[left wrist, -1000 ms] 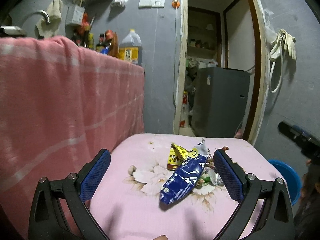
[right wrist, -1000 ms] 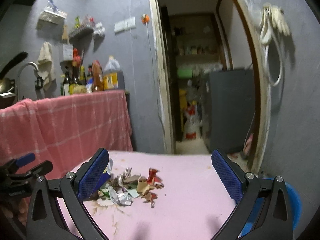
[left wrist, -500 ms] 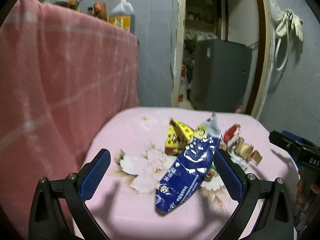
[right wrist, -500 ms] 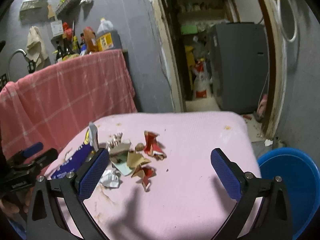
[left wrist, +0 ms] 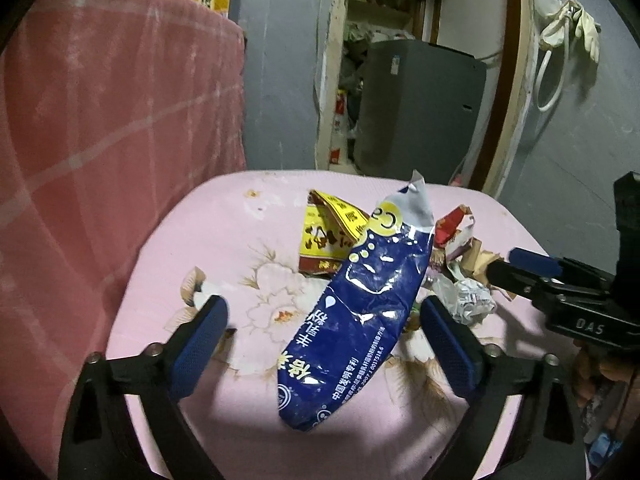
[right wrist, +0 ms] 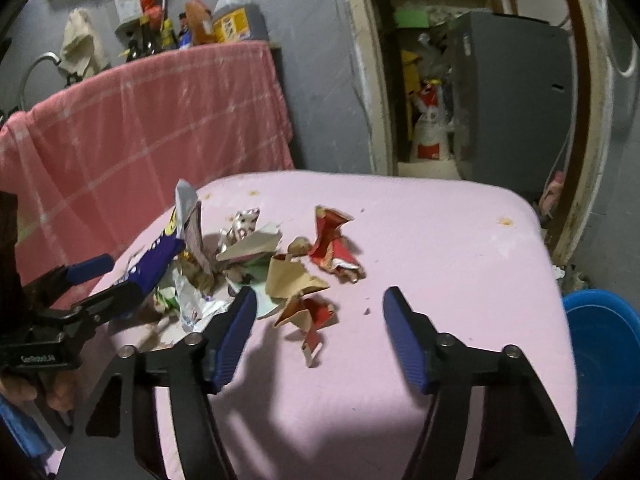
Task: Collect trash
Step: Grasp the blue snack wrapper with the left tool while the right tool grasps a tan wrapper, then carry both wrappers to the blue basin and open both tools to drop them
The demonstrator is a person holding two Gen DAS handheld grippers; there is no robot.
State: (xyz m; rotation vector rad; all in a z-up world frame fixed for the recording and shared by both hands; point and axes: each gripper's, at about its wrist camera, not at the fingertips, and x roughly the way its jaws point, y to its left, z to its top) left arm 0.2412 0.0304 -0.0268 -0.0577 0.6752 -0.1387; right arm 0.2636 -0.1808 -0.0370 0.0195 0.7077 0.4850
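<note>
A long blue snack bag (left wrist: 362, 312) lies on the pink floral table (left wrist: 224, 240), between the fingers of my open left gripper (left wrist: 324, 340). A yellow packet (left wrist: 326, 240) lies behind it, with crumpled foil (left wrist: 470, 300) and paper scraps to the right. In the right wrist view my right gripper (right wrist: 318, 340) is open, jaws partly narrowed, just above torn red and brown wrappers (right wrist: 308, 292). The blue bag (right wrist: 160, 256) and my left gripper (right wrist: 100, 284) show at the left. My right gripper (left wrist: 532, 268) shows at the right of the left wrist view.
A blue bucket (right wrist: 600, 360) stands on the floor right of the table. A pink checked cloth (left wrist: 100, 120) hangs over a counter on the left. A doorway with a grey appliance (left wrist: 416, 108) is behind.
Both grippers have dropped closer to the table and the trash. My right gripper's jaws have narrowed. The left gripper now straddles the blue bag.
</note>
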